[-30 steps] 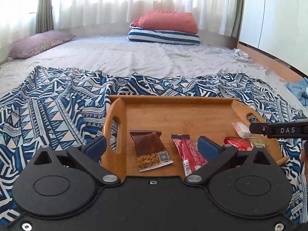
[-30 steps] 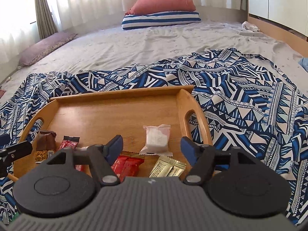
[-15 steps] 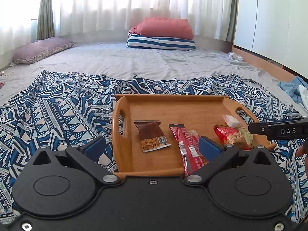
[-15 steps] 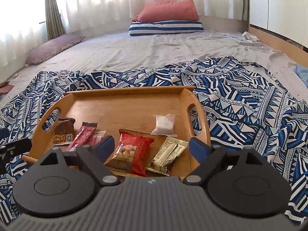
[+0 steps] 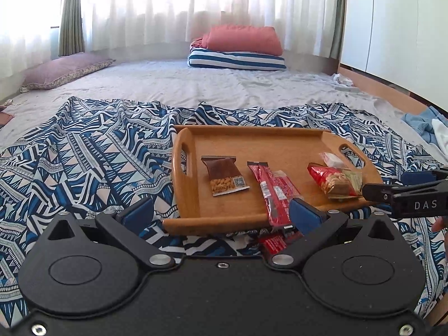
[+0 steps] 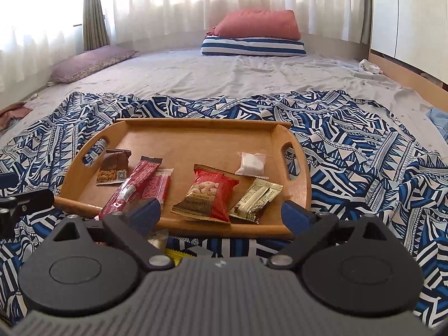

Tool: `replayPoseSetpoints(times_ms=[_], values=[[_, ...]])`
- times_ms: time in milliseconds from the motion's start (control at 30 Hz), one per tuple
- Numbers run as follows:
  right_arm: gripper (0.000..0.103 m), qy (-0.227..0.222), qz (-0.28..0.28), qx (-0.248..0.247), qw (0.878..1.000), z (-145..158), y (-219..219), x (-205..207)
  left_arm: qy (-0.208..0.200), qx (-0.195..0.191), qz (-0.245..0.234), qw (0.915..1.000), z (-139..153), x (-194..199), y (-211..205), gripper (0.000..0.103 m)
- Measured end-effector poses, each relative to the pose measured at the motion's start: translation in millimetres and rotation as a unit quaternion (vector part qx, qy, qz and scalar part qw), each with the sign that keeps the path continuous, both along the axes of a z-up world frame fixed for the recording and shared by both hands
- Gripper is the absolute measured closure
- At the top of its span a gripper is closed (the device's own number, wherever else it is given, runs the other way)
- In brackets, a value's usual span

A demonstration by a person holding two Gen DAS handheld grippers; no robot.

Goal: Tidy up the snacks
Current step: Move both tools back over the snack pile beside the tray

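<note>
- A wooden tray (image 6: 296, 196) with cut-out handles lies on a patterned cloth, just ahead of both pairs of tongs, and holds the snacks.
- Straight ahead of the right tongs (image 6: 221, 212) lies a red peanut packet (image 6: 208, 193); its label reads "FROM NATURE".
- Touching that packet on its right is a cream wrapper (image 6: 256, 197) with dark print too small to read; beyond it lies a small clear pouch (image 6: 250, 163) with white contents.
- Ahead of the left tongs (image 5: 221, 212) lies a brown almond packet (image 5: 225, 175) with pictured almonds and a QR code, its text too small to read.
- A long red bar (image 5: 273, 193) sticks out over the tray's near rim, close to the left tongs' right finger; a paler red bar lies beside it.
- Another red wrapper (image 5: 273, 243) lies on the cloth below the tray's rim; from the right tongs' view, yellow and silvery wrappers show there too.
- The right tongs have just been opening and stand wide, with nothing between the pads.
- The left tongs also stand wide apart, gripping nothing.
- The right tongs' side arm bears the letters "DAS" (image 5: 425, 205).
- The blue, white and pale geometric cloth (image 6: 364, 151) is spread over a grey sheet (image 6: 224, 75).
- Well beyond the tongs, a salmon cushion (image 6: 260, 23) sits on a blue-and-white striped one (image 6: 252, 47); a mauve pillow (image 6: 89, 61) lies far left.
- Sheer white curtains (image 6: 168, 5) glow with daylight; white cupboard doors (image 5: 392, 22) stand at right.
</note>
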State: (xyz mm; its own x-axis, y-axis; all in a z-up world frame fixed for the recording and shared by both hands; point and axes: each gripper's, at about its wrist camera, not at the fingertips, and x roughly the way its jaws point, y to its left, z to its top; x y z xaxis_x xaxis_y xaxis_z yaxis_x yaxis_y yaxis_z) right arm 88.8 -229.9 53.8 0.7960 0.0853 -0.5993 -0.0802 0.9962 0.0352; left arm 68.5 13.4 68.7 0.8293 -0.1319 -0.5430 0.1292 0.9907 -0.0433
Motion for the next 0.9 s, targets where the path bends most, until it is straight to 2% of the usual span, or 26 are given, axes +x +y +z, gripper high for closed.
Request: replayPoseSetpoints(times_ms=[367, 667, 900], values=[[0.0, -0.005, 0.018, -0.026, 0.999, -18, 4, -29, 0.025, -0.002, 0.004, 0.9997, -20, -16, 2, 0.0], [0.0, 0.015, 0.037, -0.036, 0.999, -41, 12, -44, 0.06, 0.0, 0.004, 0.9982, -48, -21, 0, 0.0], [0.0, 0.027, 0.055, -0.046, 0.997, -55, 26, -50, 0.06, 0.015, -0.004, 0.9981, -58, -26, -4, 0.0]])
